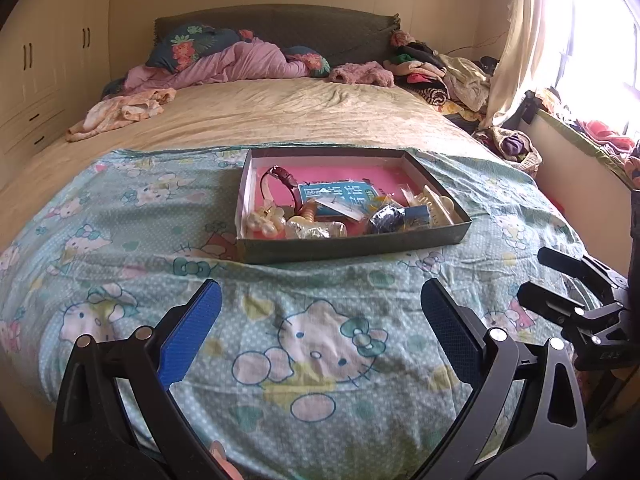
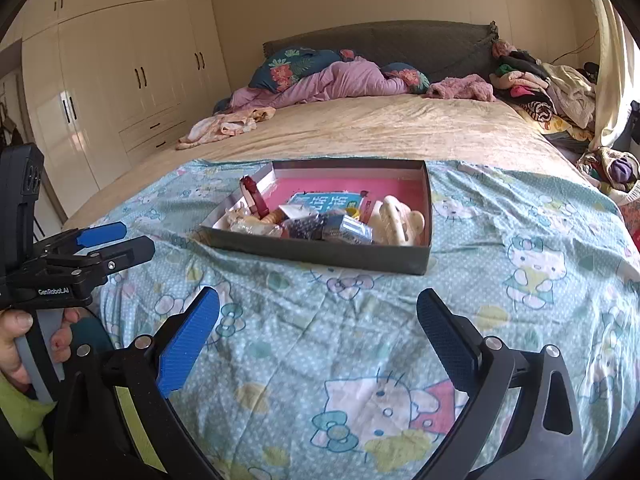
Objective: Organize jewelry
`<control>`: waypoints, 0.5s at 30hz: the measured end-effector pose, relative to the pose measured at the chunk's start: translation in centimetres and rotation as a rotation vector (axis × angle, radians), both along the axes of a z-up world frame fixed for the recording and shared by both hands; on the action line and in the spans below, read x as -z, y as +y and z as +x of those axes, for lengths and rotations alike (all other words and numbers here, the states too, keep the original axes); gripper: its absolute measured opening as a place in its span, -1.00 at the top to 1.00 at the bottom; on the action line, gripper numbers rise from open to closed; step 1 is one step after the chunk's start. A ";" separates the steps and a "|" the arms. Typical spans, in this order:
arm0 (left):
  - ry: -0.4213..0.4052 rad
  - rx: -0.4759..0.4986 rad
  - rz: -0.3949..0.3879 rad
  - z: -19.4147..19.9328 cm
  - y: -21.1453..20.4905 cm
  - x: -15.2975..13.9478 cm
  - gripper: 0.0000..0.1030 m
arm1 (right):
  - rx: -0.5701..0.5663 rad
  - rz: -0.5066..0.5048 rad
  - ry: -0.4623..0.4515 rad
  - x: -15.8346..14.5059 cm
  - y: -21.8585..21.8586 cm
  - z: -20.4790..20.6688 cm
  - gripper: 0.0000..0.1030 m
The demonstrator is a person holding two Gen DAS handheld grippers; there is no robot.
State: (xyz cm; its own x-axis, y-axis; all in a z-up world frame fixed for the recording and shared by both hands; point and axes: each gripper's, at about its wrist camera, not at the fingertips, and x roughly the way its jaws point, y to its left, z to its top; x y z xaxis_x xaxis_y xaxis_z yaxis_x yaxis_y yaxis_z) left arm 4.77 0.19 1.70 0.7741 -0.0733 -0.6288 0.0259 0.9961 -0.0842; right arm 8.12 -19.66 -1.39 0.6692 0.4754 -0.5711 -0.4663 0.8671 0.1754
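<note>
- The left hand-held gripper (image 1: 321, 300) is hovering over the cartoon-cat sheet (image 1: 132, 216) at the near end of the bed (image 1: 260, 116), its blue pads spread wide with nothing but printed cloth between them.
- The right hand-held gripper (image 2: 318, 308) is hanging beside it over the same sheet, jaws gaping just as wide and gripping nothing.
- In the right wrist view the left tool is showing at the left edge, with a person's hand (image 2: 24, 344) wrapping its handle.
- The task's thing, a shallow dark box (image 1: 352, 246), is sitting on the sheet ahead of both grippers, well apart from their fingertips.
- Inside the box, on a pink liner, the jewelry is lying crowded toward the near wall: a dark red bracelet (image 1: 286, 178) is leaning at the left, a cluster of pearl-like beads (image 1: 262, 220) is resting in the near left corner, and a cream hair claw (image 1: 438, 204) is lying at the right.
- A blue printed card (image 1: 340, 196) is lying flat in the middle of the box, partly covered by small packets.
- Beyond the sheet, a rumpled pink blanket (image 1: 236, 64) and floral pillows are lying against the grey headboard (image 1: 320, 26).
- Piled clothes (image 1: 440, 76) are crowding the far right corner near the curtain (image 1: 516, 40).
- Cream wardrobe doors (image 2: 132, 64) are lining the wall left of the bed.
</note>
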 end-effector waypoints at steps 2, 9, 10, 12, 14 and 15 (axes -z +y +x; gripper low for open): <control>0.000 -0.002 -0.004 -0.3 0.0 0.0 -0.81 | -0.004 -0.004 0.007 0.2 0.2 -0.3 -0.91; -0.005 -0.009 -0.019 -0.9 0.2 0.0 -0.81 | -0.020 -0.011 0.015 0.2 0.9 -0.9 -0.91; -0.005 -0.010 -0.016 -0.9 0.2 0.0 -0.81 | -0.021 -0.015 0.015 0.2 1.0 -0.9 -0.91; -0.005 -0.008 -0.017 -1.0 0.2 0.0 -0.81 | -0.025 -0.016 0.017 0.2 1.1 -1.0 -0.91; -0.004 -0.010 -0.017 -1.1 0.2 -0.1 -0.81 | -0.022 -0.018 0.019 0.2 1.2 -0.9 -0.91; -0.003 -0.009 -0.018 -1.1 0.2 -0.1 -0.81 | -0.023 -0.016 0.020 0.2 1.2 -0.9 -0.91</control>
State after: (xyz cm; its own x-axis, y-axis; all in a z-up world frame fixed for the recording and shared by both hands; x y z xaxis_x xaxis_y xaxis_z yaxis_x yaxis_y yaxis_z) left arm 3.67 0.37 1.77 0.7765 -0.0771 -0.6253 0.0169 0.9947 -0.1017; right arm 7.22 -18.50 -1.62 0.6464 0.4811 -0.5922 -0.4824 0.8590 0.1713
